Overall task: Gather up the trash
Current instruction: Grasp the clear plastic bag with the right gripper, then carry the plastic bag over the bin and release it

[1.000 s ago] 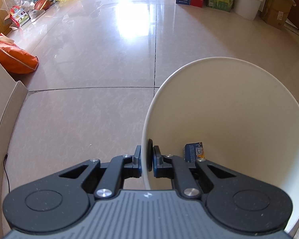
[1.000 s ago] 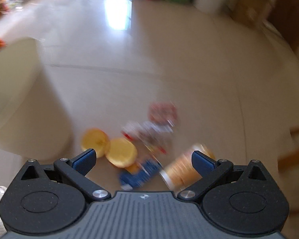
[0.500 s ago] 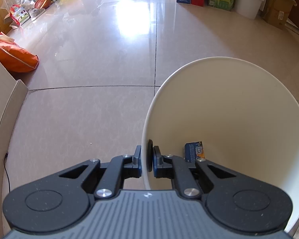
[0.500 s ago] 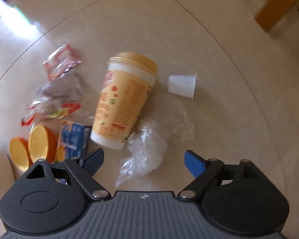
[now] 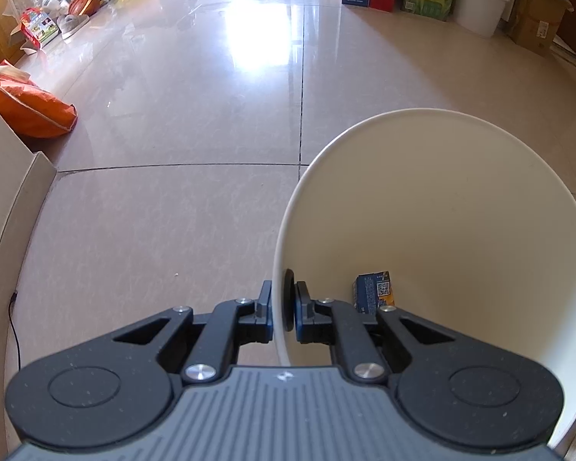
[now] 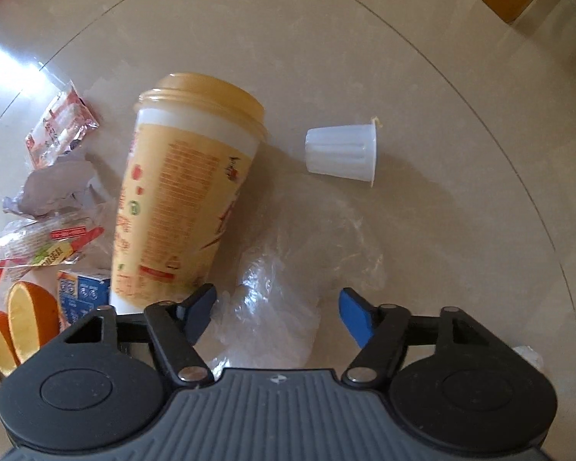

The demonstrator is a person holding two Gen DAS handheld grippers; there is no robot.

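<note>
Dropping close over the floor litter, the right gripper (image 6: 274, 313) is closing its fingers around the clear plastic bag (image 6: 280, 299), not yet pinching; the left gripper (image 5: 282, 309) stays clamped on the bin's (image 5: 460, 199) rim.

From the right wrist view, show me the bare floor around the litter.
Bare tile runs beyond the small white cup and right of the clear plastic bag. It is crowded left of the yellow cup: wrappers, a blue carton and orange halves lie packed together.
</note>
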